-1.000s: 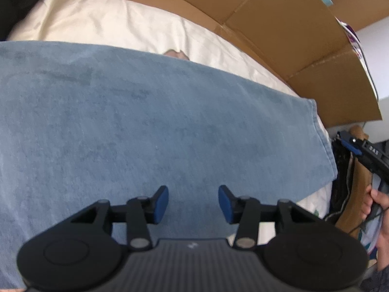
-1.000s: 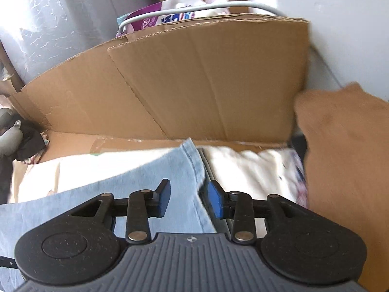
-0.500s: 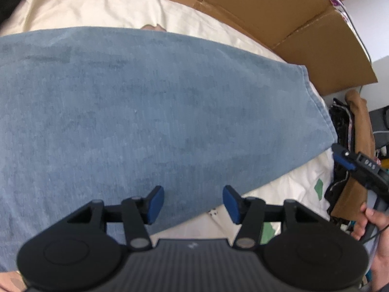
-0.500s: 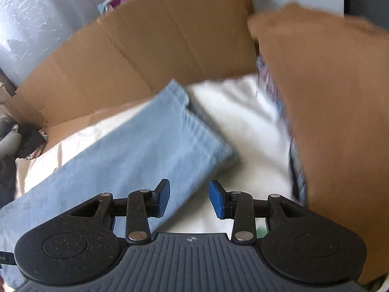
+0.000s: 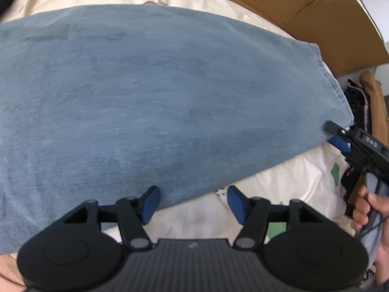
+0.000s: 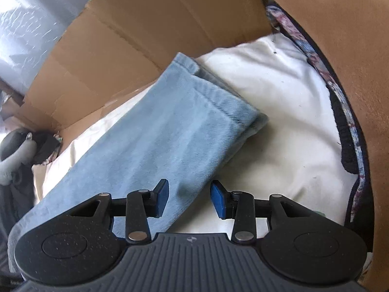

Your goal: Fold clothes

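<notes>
Lying flat on the cream sheet (image 5: 279,194), the blue garment (image 5: 158,97) looks folded into a long strip, hem end (image 6: 226,102) doubled over. It spreads out ahead of the left gripper (image 5: 193,203), near edge running right between and under those jaws. They're opening, fairly wide already, nothing pinched, pads clear of the cloth. The right gripper (image 6: 189,198) sits over the strip's side edge: left pad above blue fabric, right pad above sheet, jaws partly apart with a clear gap and nothing held. From the left view you can spot the right gripper's tips (image 5: 338,133) by the garment's far corner, with a hand (image 5: 372,209) on its handle. Cardboard (image 6: 158,24) beyond the jaws, brown cloth (image 6: 340,48) off right.
</notes>
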A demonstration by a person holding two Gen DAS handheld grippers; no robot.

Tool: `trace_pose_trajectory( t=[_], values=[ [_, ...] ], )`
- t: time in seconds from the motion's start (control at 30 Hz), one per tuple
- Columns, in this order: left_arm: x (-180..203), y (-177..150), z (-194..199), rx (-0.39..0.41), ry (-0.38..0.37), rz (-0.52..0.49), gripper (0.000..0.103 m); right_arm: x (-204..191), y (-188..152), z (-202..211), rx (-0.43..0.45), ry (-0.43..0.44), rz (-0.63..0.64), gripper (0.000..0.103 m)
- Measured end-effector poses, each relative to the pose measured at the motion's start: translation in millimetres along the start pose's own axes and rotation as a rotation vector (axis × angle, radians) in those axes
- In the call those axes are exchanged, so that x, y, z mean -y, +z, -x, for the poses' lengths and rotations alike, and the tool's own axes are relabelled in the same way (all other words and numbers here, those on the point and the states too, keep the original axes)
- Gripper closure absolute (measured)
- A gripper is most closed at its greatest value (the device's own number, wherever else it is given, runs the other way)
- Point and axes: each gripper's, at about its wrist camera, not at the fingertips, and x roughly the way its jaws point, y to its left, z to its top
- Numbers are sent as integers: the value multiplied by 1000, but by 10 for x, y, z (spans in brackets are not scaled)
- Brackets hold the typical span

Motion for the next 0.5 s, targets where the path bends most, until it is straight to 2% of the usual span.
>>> trace_pose_trajectory(
  t=[0.2, 0.27, 0.33, 0.47, 0.5],
  values=[
    [147, 6, 35, 13, -18, -60, 38, 76, 129, 51, 23, 61, -52, 60],
    [175, 12, 27, 13, -23, -62, 38, 67, 191, 49, 20, 69, -57, 64],
    [185, 10, 33, 16, -21, -65, 38, 43, 253, 45, 14, 78, -50, 76],
    [153, 11, 62, 22, -14, -67, 38, 13, 355, 52, 6, 98, -42, 89],
    [149, 13, 67, 23, -13, -65, 38, 11, 378, 52, 8, 104, -41, 95]
  ],
)
